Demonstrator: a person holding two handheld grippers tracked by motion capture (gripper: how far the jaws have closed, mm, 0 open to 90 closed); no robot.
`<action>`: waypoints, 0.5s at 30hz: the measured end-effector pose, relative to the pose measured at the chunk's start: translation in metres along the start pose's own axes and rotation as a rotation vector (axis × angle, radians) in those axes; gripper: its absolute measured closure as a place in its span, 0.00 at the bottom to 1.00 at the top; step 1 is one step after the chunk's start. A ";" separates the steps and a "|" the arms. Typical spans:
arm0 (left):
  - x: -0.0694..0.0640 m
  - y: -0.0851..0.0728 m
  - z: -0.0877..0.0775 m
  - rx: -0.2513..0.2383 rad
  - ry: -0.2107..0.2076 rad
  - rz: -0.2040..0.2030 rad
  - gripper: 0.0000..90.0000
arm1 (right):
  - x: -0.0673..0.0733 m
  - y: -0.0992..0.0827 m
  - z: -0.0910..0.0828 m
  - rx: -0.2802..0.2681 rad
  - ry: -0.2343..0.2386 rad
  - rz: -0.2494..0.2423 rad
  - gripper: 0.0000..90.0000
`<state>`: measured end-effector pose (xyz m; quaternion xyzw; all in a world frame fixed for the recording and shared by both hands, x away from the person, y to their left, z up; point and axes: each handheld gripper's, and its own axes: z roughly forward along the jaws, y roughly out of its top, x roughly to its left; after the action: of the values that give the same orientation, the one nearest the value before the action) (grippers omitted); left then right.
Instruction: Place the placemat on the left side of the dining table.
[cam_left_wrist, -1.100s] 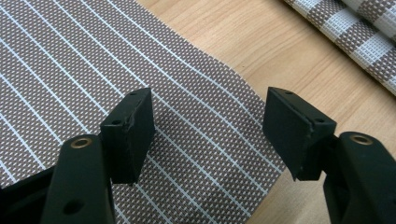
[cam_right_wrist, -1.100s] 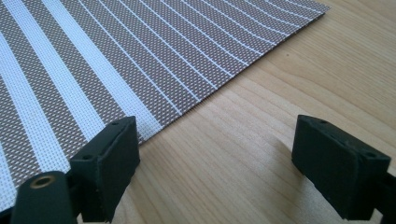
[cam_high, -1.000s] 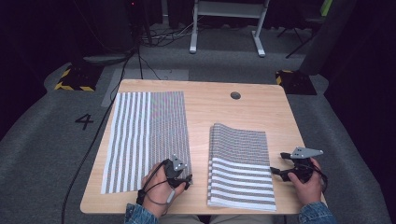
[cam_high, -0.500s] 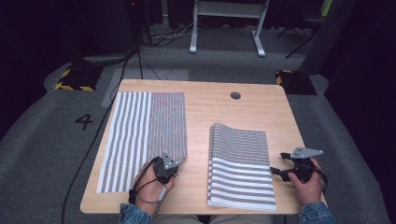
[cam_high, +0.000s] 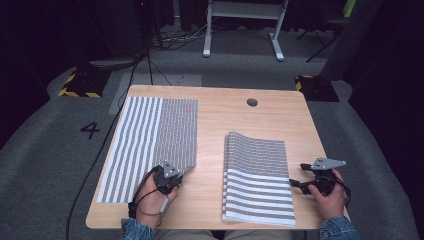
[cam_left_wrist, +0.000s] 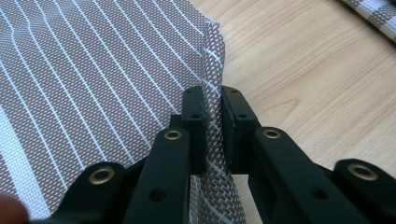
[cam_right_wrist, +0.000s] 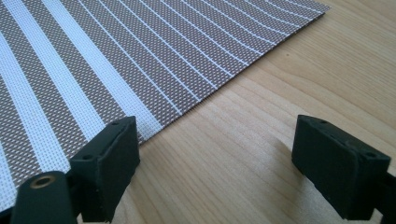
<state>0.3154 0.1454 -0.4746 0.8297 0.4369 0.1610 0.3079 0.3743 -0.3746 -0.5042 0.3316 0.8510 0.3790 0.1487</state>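
Note:
A brown-and-white striped mat (cam_high: 145, 145) lies flat on the left half of the wooden table (cam_high: 225, 115). My left gripper (cam_high: 174, 176) is shut on this mat's right edge near its front corner. In the left gripper view the two jaws pinch a raised fold of the mat's woven edge (cam_left_wrist: 212, 70), with my left gripper (cam_left_wrist: 212, 100) closed tight on it. A second striped mat (cam_high: 257, 180) lies folded on the right half. My right gripper (cam_high: 298, 175) stands open just beside that mat's right edge; in the right gripper view my right gripper (cam_right_wrist: 215, 144) has bare wood between its jaws and the mat's edge (cam_right_wrist: 154, 126) sits at the left jaw.
A round cable hole (cam_high: 252, 102) sits near the table's far edge. Bare wood (cam_high: 212, 150) runs between the two mats. A cable (cam_high: 100, 160) hangs off the table's left side. Grey floor with a number 4 (cam_high: 90, 130) surrounds the table.
My left gripper has moved left and a little away from me, dragging the left mat's front part leftward with it. The right gripper and the folded mat have stayed still.

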 end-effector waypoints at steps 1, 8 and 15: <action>0.000 0.000 0.000 0.002 -0.002 -0.011 0.90 | 0.000 0.000 0.000 0.000 0.000 0.000 0.17; 0.006 -0.001 0.002 0.001 -0.002 -0.023 0.89 | 0.000 0.000 0.000 0.000 0.000 0.000 0.17; 0.008 0.000 0.005 0.001 0.008 -0.008 0.89 | 0.000 0.000 0.000 0.000 0.000 0.000 0.17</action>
<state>0.3223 0.1500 -0.4781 0.8273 0.4417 0.1627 0.3065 0.3743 -0.3746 -0.5042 0.3315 0.8510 0.3791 0.1487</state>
